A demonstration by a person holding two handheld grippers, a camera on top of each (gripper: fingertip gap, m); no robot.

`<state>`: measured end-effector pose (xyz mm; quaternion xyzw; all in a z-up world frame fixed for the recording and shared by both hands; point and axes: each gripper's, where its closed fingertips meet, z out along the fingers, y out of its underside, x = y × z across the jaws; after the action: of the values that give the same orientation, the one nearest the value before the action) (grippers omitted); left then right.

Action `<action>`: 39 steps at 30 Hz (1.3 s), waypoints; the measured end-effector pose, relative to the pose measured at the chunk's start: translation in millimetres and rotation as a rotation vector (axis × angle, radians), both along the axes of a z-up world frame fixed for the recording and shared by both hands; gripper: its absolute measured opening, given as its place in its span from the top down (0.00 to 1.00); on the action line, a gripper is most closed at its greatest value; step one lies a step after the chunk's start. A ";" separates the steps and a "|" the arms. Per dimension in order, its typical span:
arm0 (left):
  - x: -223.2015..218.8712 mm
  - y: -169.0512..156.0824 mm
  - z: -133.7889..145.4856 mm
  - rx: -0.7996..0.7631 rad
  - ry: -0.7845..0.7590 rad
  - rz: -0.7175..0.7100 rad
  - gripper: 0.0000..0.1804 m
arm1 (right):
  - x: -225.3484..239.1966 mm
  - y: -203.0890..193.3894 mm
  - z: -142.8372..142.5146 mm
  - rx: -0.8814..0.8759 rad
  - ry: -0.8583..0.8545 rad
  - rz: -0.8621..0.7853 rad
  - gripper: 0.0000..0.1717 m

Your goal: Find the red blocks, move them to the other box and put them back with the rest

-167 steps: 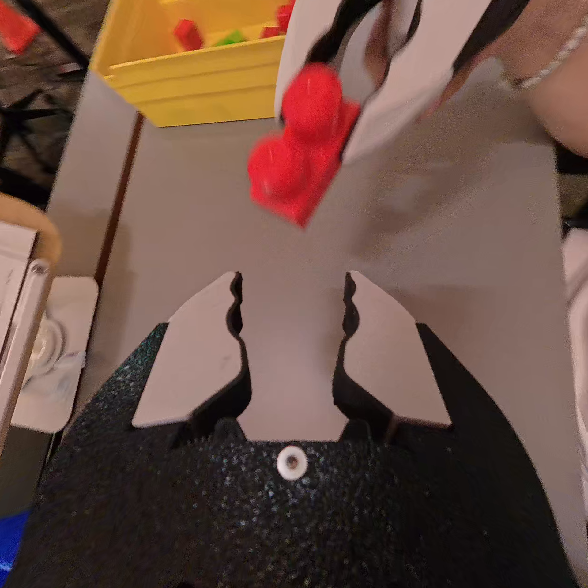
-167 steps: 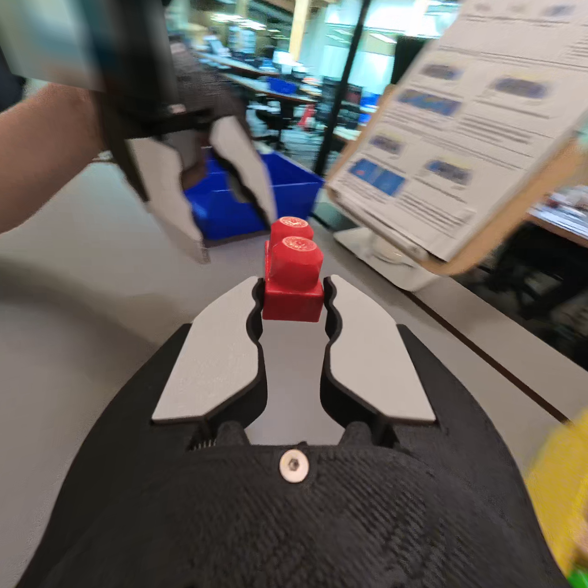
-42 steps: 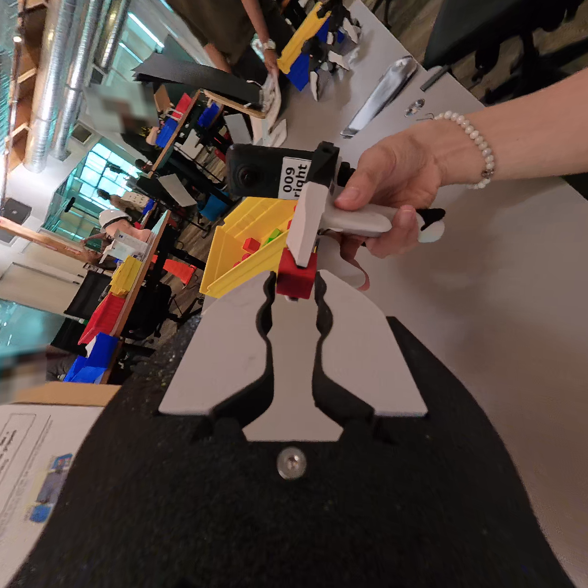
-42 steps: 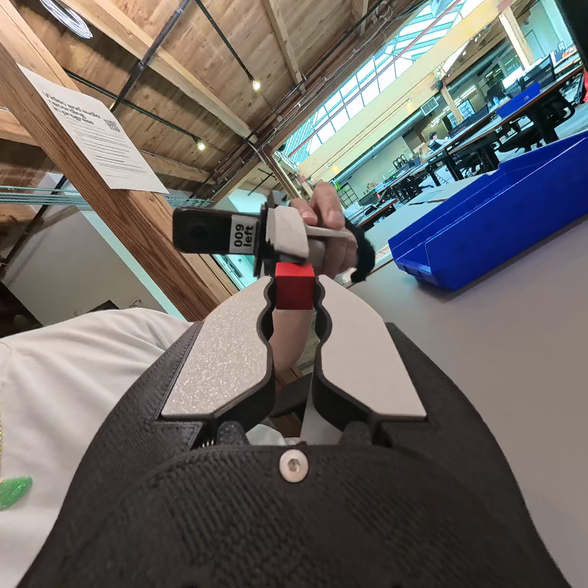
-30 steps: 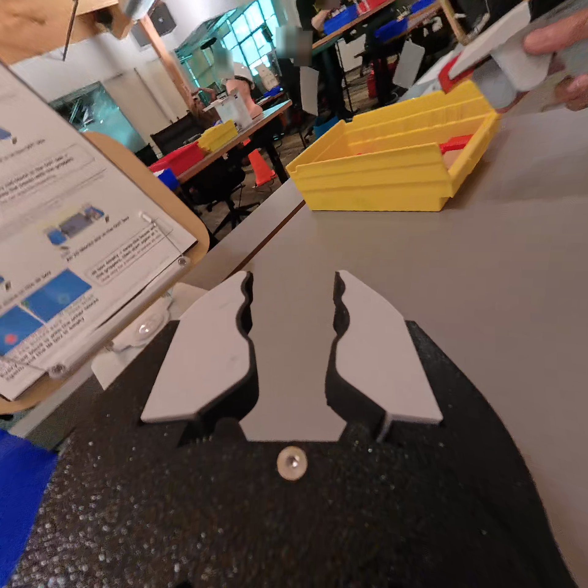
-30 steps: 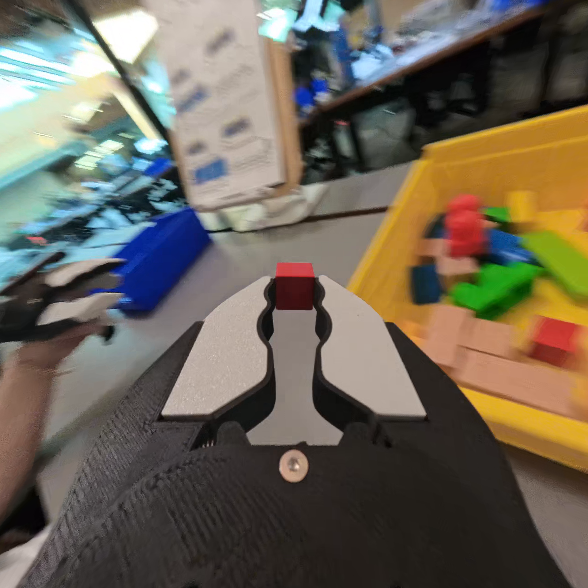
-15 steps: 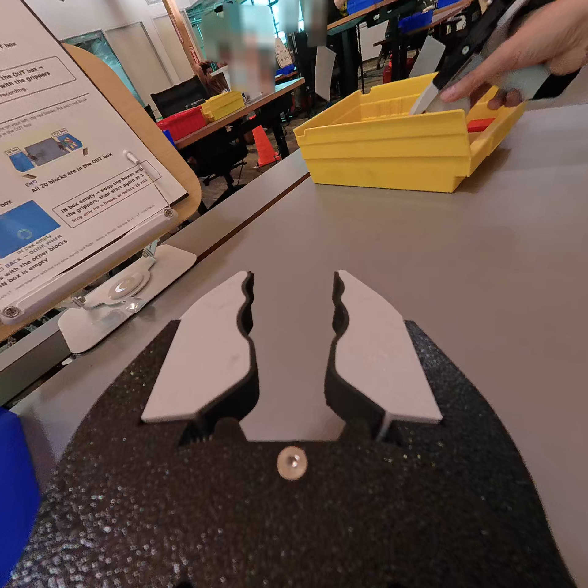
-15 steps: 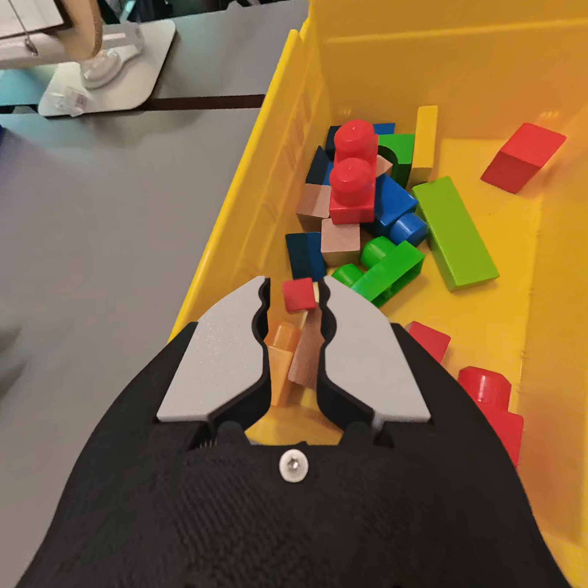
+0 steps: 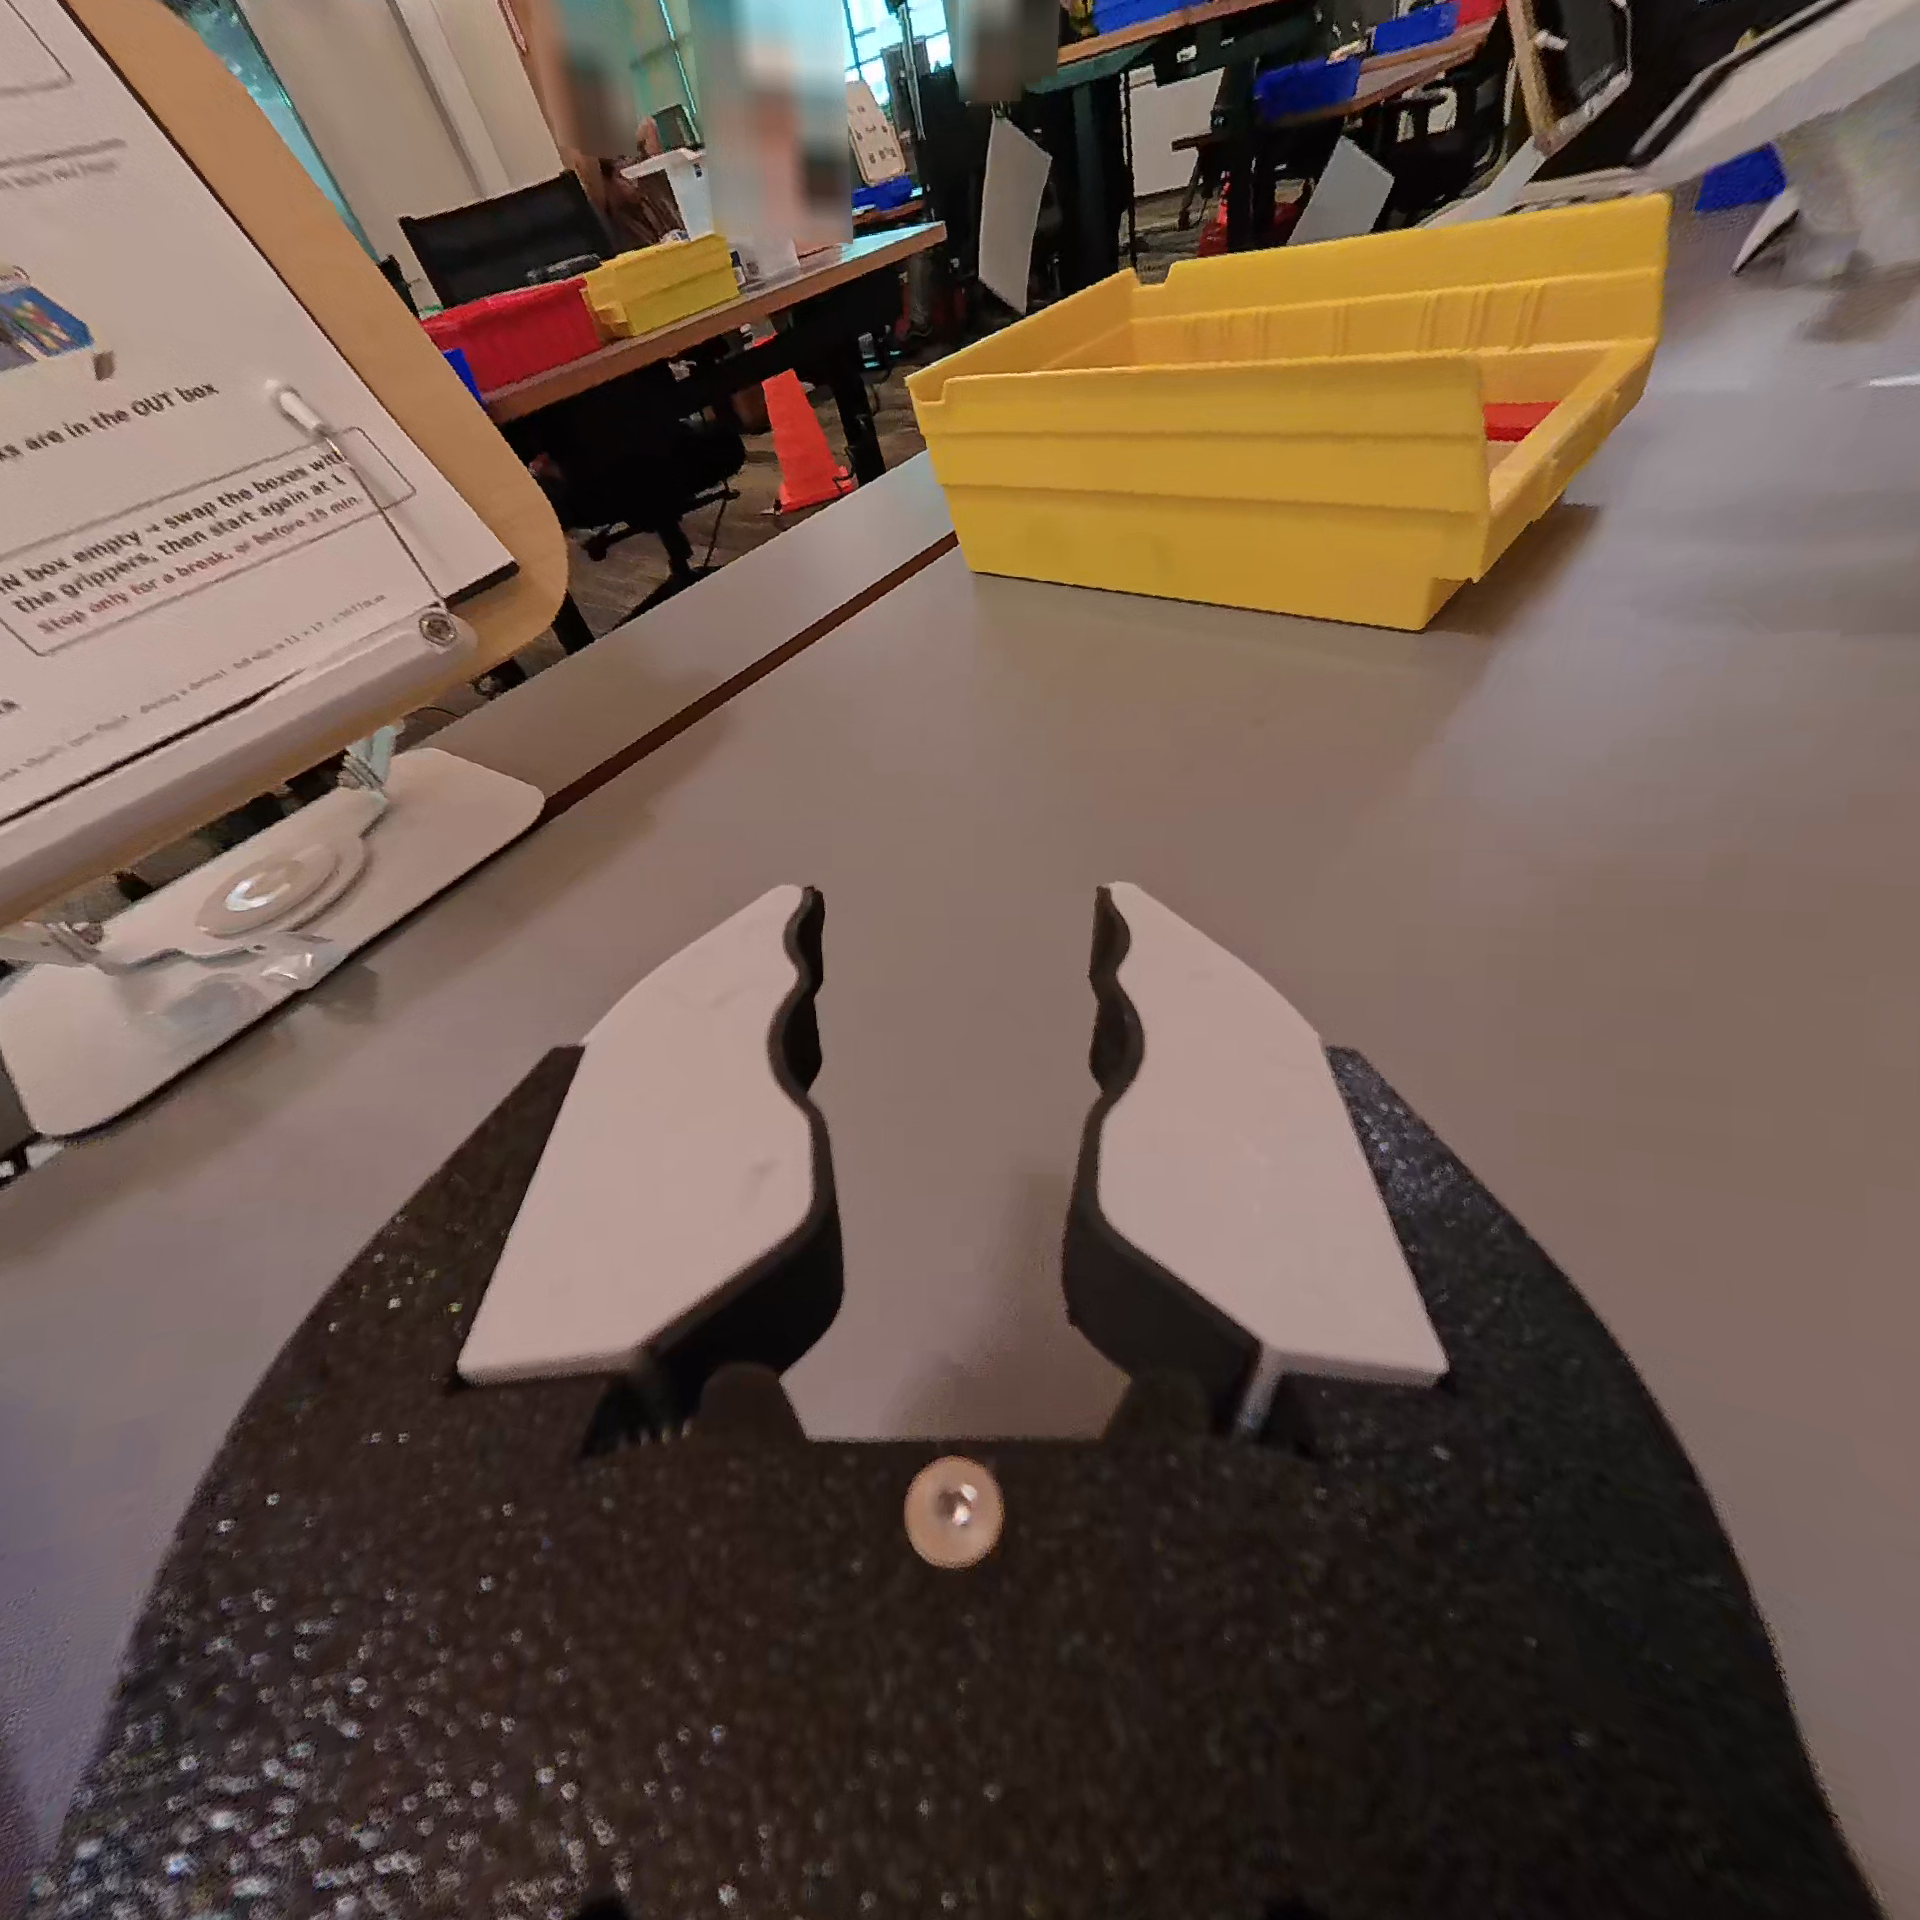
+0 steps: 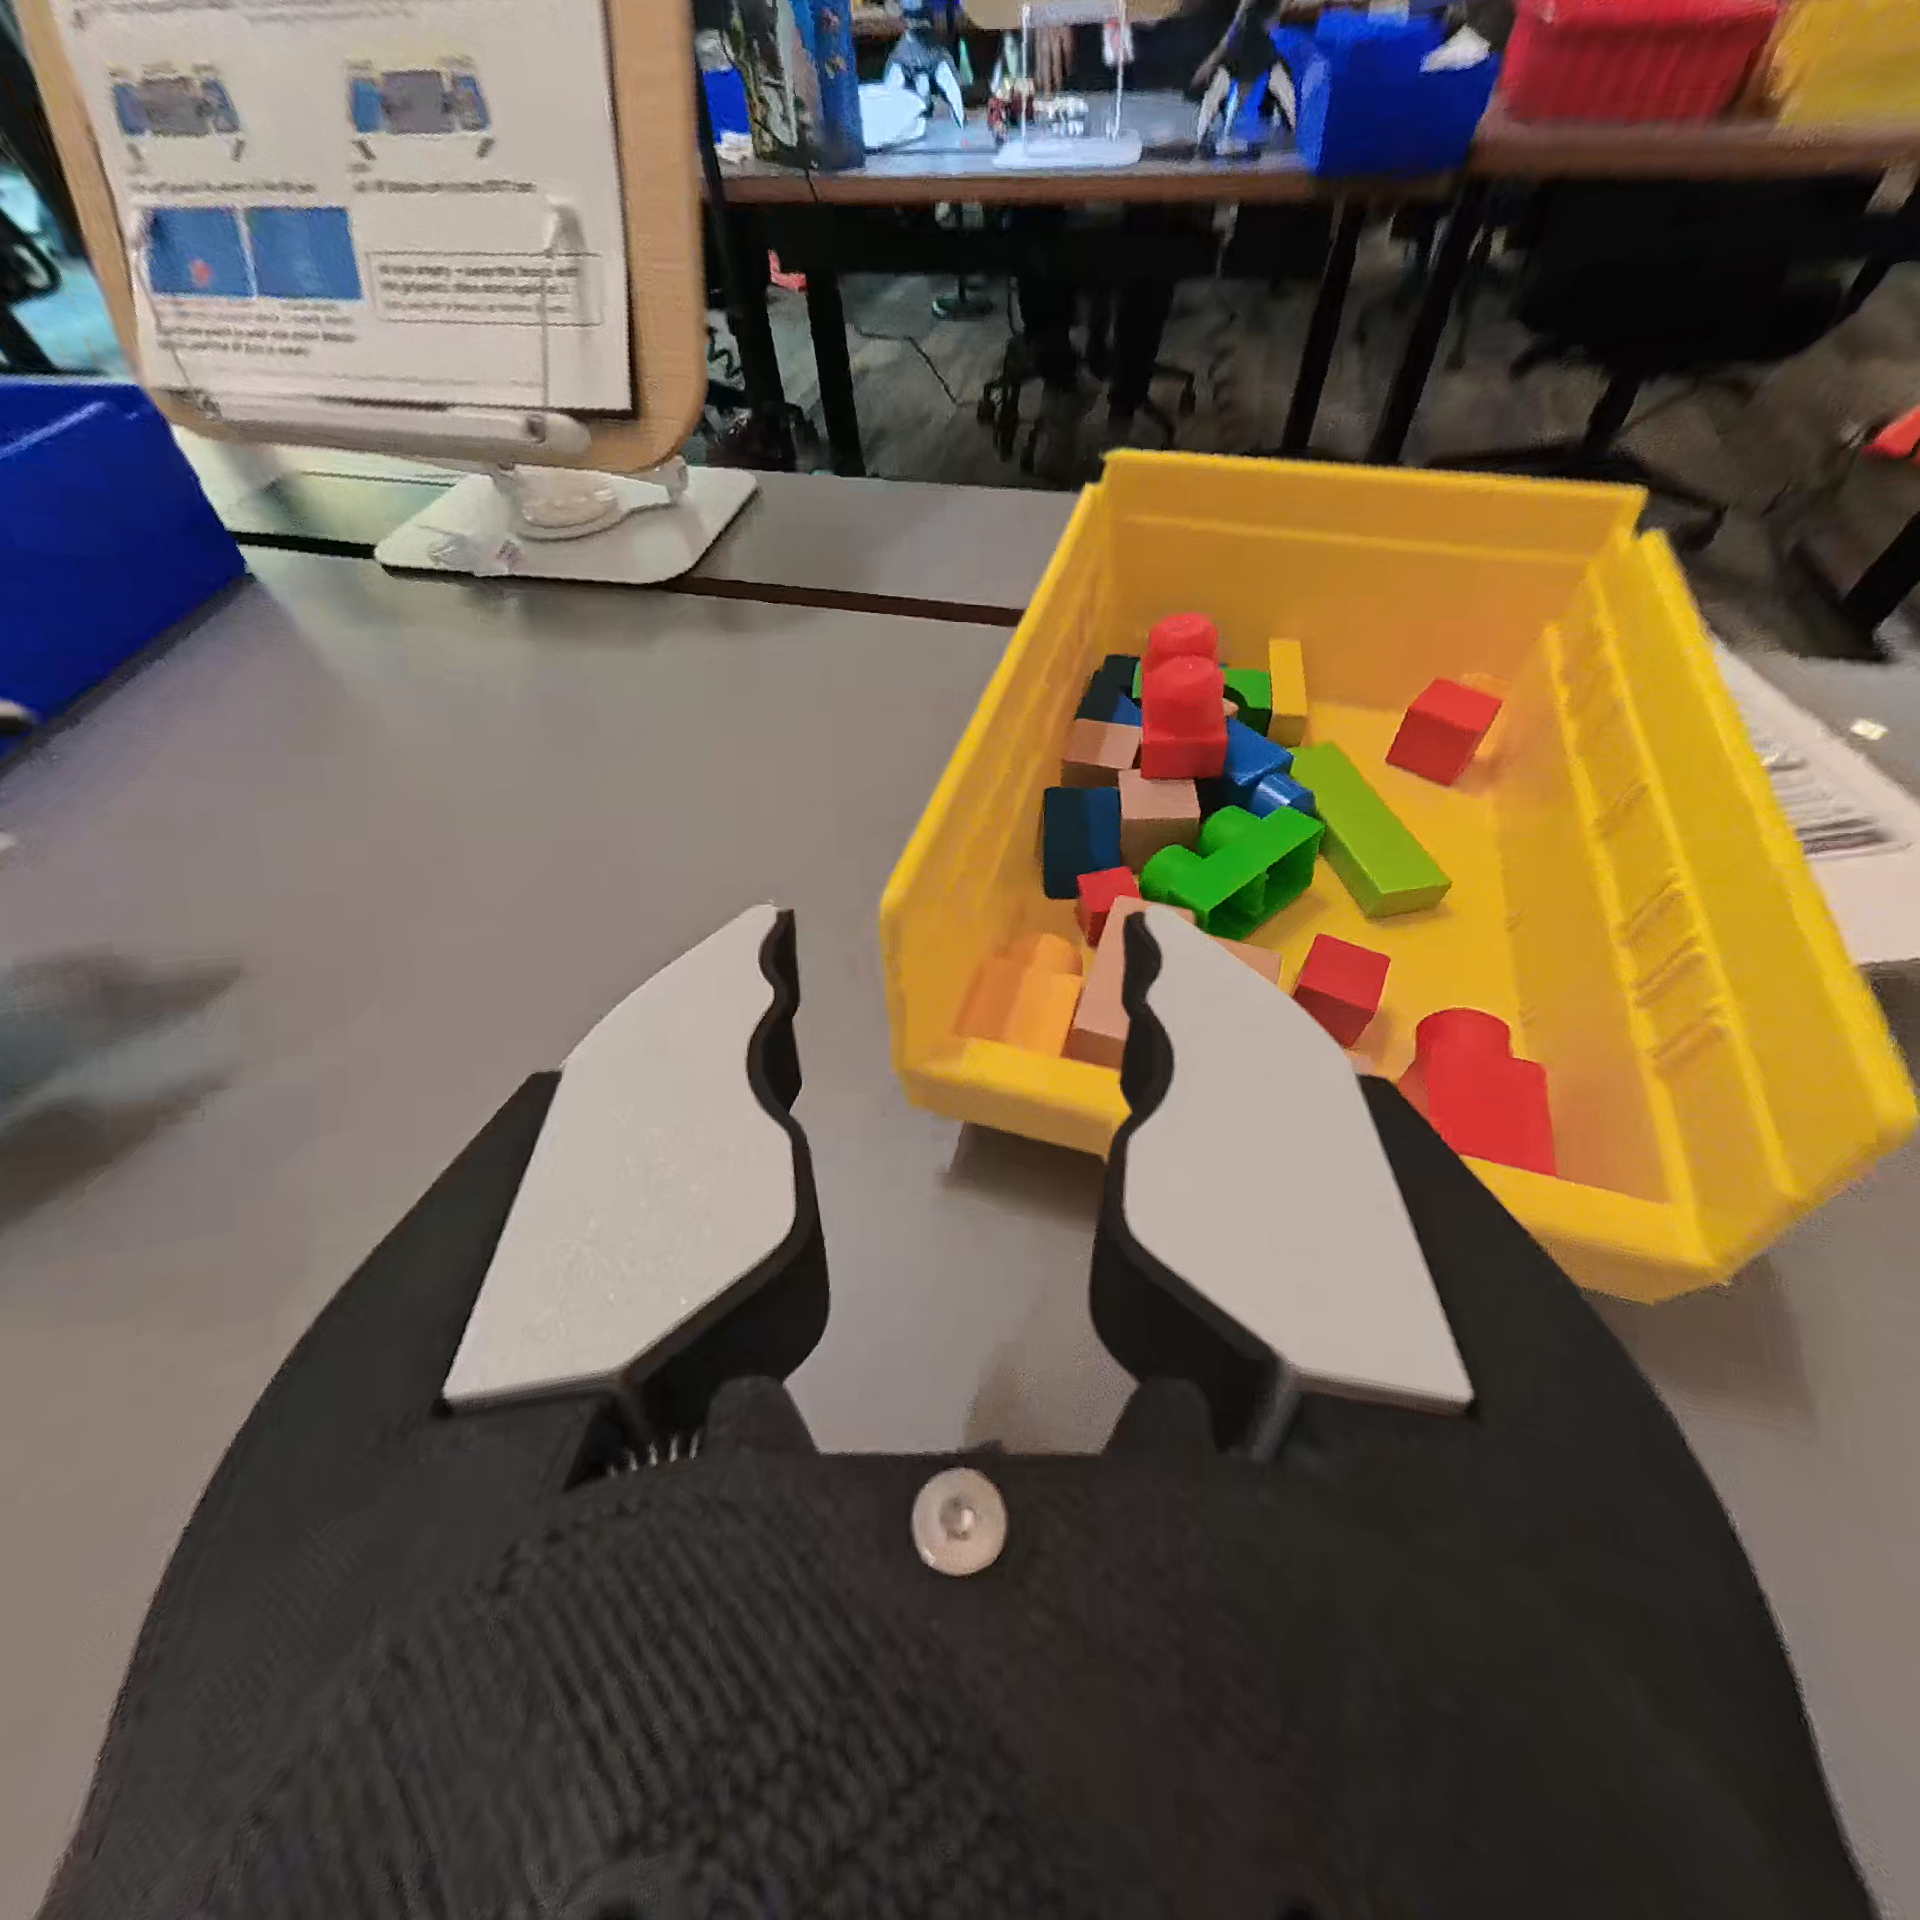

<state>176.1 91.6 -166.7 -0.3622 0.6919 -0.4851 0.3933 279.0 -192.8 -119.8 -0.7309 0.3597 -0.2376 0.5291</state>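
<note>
The right gripper hangs with its jaws spread and bare beside the yellow box, where the red blocks lie mixed among green, blue and tan ones. The left gripper is likewise spread and bare over the grey table. A next reach could snag a neighbouring block, since they crowd together. Only the right wrist view shows the box's contents and the blue box; the left sees the yellow box side-on.

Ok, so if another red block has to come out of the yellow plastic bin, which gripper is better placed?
Probably the right gripper: it is open, with nothing in it, right beside the yellow plastic bin and its red blocks. The left gripper, also open, sits farther back across the grey table.
</note>
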 end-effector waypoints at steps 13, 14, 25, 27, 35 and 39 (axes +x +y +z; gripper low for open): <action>87.6 -161.3 92.7 -0.068 0.277 -0.197 0.54 | -17.5 -60.1 34.9 -0.048 -0.197 -0.157 0.58; 105.6 -177.6 96.1 -0.079 0.332 -0.201 0.54 | -16.8 -61.9 36.4 -0.036 -0.200 -0.165 0.58; 226.5 -192.8 -0.4 -0.116 0.979 0.391 0.72 | -15.7 -82.2 27.2 -0.026 -0.188 -0.174 0.57; 228.4 -207.7 -12.2 -0.185 1.035 0.382 0.72 | -13.9 -87.6 24.1 -0.013 -0.175 -0.182 0.57; 228.5 -213.6 -57.4 -0.126 1.083 0.490 0.81 | -10.7 -105.1 15.0 0.029 -0.143 -0.204 0.58; 230.4 -216.9 -57.4 -0.072 1.057 0.513 0.94 | -10.3 -105.7 13.3 0.040 -0.133 -0.194 0.58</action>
<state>406.5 -125.3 -224.1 -0.7239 0.6674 -0.1512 0.0875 268.7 -298.5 -106.4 -0.6644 0.3975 -0.3286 0.5409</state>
